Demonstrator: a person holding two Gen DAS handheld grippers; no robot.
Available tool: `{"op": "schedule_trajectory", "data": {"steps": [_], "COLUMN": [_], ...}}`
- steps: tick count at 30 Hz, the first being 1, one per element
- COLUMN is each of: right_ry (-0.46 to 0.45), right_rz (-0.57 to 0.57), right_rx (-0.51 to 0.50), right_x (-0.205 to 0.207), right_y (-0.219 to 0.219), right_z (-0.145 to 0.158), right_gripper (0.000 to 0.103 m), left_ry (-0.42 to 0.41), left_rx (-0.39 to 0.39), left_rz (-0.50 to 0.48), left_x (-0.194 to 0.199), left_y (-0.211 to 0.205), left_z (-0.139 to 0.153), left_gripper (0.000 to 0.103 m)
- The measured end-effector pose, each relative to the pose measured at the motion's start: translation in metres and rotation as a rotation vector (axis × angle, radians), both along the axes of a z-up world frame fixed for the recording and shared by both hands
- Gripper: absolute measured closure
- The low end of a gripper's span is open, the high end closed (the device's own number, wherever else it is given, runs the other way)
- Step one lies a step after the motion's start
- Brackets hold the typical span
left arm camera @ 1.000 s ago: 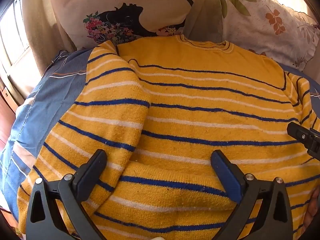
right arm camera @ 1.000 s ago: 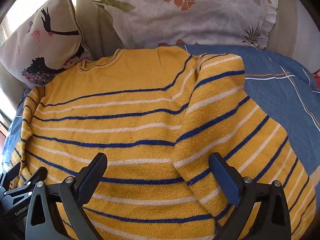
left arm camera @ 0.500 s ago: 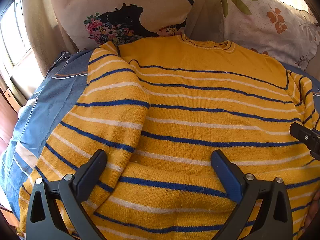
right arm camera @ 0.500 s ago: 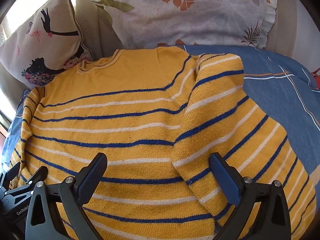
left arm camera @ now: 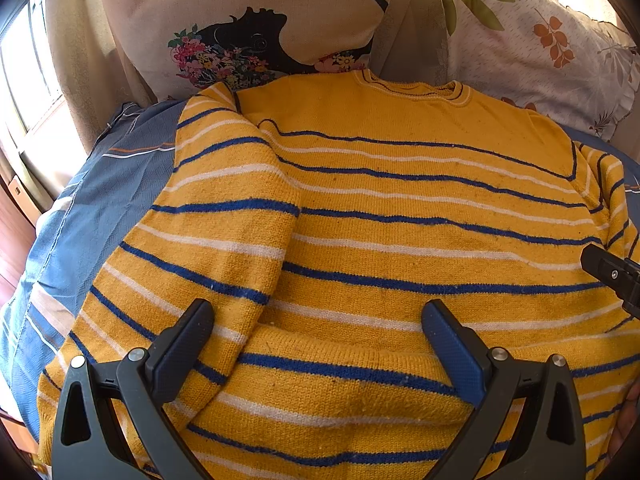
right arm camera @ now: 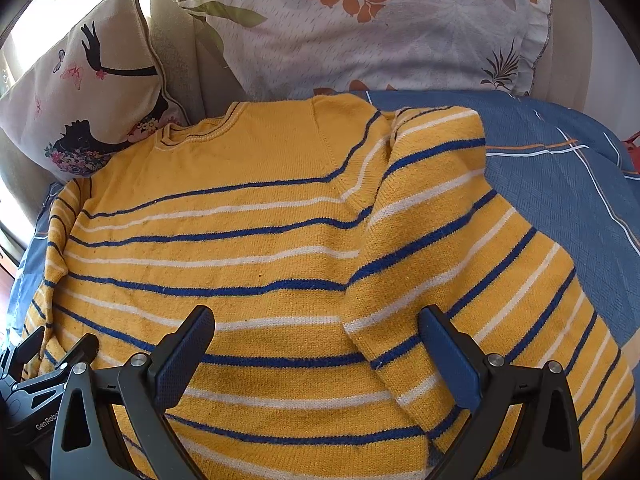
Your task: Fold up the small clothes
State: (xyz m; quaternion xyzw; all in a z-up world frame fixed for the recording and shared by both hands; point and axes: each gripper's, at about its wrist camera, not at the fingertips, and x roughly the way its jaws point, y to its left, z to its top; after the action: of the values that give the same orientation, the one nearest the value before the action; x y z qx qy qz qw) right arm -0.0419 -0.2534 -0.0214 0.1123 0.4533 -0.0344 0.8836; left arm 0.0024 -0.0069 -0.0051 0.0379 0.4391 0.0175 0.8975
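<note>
— Since laid flat on the blue bedsheet (right arm camera: 560,184), front up, collar toward the pillows: yellow striped sweater (left arm camera: 400,208). Long axis running straight away from both tongs, hem nearest, neckline farthest.

— And the sleeves?

— Both folded inward along the body. Left sleeve (left arm camera: 224,232) draped down the left edge, cuff end close by the left gripper (left arm camera: 316,344). Right sleeve (right arm camera: 472,248) lying the same way on the other side, its lower end just ahead of the right gripper (right arm camera: 316,348).

— Tongs?

— Both spread wide, holding nothing, poised over the hem end, side by side.

— Nearer hand?

— Neither, really; left nearer the left hem corner, right nearer the right. Probably a matter of pinching both corners and carrying the hem up toward the collar, along that long axis.

— Beyond?

— Silhouette cushion (left arm camera: 248,20) and leaf-print pillow (right arm camera: 380,28) propped just behind the neckline.
</note>
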Motion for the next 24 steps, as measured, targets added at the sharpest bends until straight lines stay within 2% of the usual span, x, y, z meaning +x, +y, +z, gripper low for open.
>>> {"op": "schedule_trajectory", "data": {"steps": [16,18,19,20,22,24], "right_ry": [-0.013,-0.014,-0.014,-0.014,-0.016,-0.018], "right_rz": [-0.007,-0.007,-0.007,-0.007,-0.008,-0.009], "right_rx": [0.022,0.023,0.023,0.023,0.027,0.031], "right_x": [-0.002,-0.003,-0.002,-0.002,-0.003,-0.003], "right_y": [-0.001,-0.001,-0.001,-0.001,-0.002,-0.002], "right_z": [0.000,0.000,0.000,0.000,0.000,0.001], "right_gripper": [0.000,0.000,0.000,0.000,0.000,0.000], "left_ry": [-0.019,-0.052,-0.062,-0.063,-0.073,-0.104], "left_rx": [-0.004,-0.041,-0.054,-0.066,-0.144,-0.176], "left_rz": [0.004,0.006,0.016,0.024,-0.006,-0.026], "left_x": [-0.003,-0.010,-0.015,-0.022,-0.042,-0.057], "left_y": [0.002,0.008,0.012,0.017,0.029,0.045], "left_z": [0.003,0.010,0.014,0.020,0.035,0.051], "left_gripper": [0.000,0.004,0.015,0.022,0.022,0.022]}}
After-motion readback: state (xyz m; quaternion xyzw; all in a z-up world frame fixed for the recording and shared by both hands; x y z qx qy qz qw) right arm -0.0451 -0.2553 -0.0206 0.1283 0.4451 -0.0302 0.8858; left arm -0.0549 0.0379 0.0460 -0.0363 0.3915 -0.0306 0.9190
